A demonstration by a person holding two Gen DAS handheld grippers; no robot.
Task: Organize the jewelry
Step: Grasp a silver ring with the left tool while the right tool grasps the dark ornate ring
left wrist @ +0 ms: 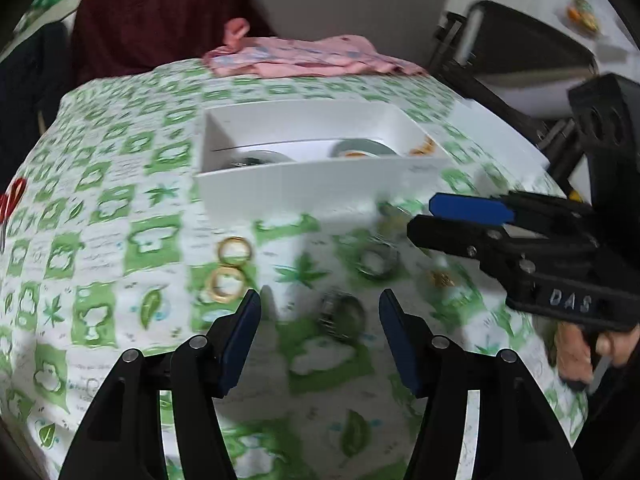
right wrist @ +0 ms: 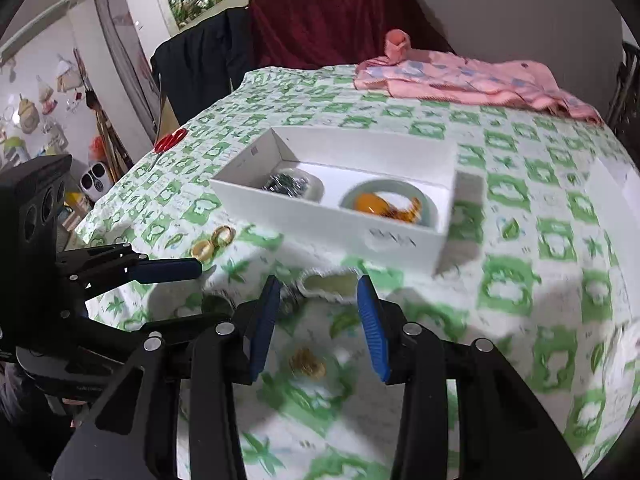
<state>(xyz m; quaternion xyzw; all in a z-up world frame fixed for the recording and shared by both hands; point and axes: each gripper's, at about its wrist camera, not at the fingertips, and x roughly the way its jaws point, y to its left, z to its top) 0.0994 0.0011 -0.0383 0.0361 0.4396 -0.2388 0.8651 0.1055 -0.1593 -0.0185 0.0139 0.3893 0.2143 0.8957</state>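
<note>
- Left wrist view: left tool (left wrist: 320, 312) stands half open over a dark ring (left wrist: 343, 317) on the worktop (left wrist: 120, 208), gripping nothing.
- Risk: a pad could nudge the ring aside; blur makes clearance hard to judge.
- Right tool (right wrist: 318, 322), partly open and empty, hovers above a gold piece (right wrist: 307, 363).
- Both tools tilt steeply downward.
- Two gold rings (left wrist: 230, 270) lie loose; white box (right wrist: 320, 224) holds two filled dishes.

Counted on the tablecloth (right wrist: 520, 208): one white box (right wrist: 352, 232) holding two bowls (right wrist: 430, 206), two gold bangles (left wrist: 228, 270), two silver bangles (left wrist: 378, 260), one pink cloth (right wrist: 480, 80), one pair of red scissors (right wrist: 170, 141).
</note>
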